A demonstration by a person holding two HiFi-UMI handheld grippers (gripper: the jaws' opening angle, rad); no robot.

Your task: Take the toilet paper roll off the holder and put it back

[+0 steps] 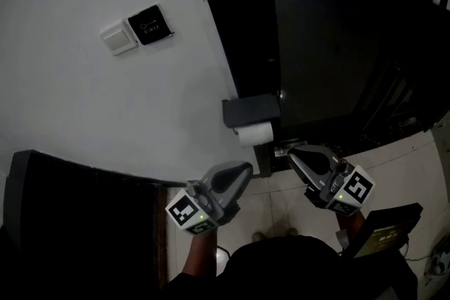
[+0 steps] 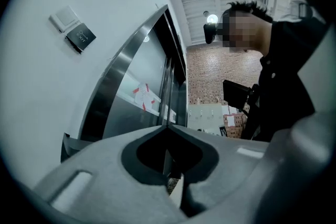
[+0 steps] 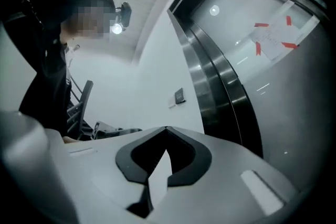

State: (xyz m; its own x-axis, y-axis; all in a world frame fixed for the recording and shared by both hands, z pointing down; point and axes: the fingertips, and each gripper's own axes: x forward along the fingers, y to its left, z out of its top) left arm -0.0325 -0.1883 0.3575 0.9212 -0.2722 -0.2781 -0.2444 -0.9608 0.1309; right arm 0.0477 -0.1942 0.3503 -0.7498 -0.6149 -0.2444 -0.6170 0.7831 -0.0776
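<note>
1. Left gripper (image 1: 246, 167): jaws pressed together, gripping nothing.
2. Toilet paper roll (image 1: 254, 133): hangs under the black holder (image 1: 251, 110), just ahead of both grippers' tips and touched by neither.
3. Right gripper (image 1: 292, 152): jaws fully together, empty, just right of the roll.

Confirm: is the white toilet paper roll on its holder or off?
On. The white toilet paper roll sits directly beneath the dark box-shaped wall holder, mounted against it.
</note>
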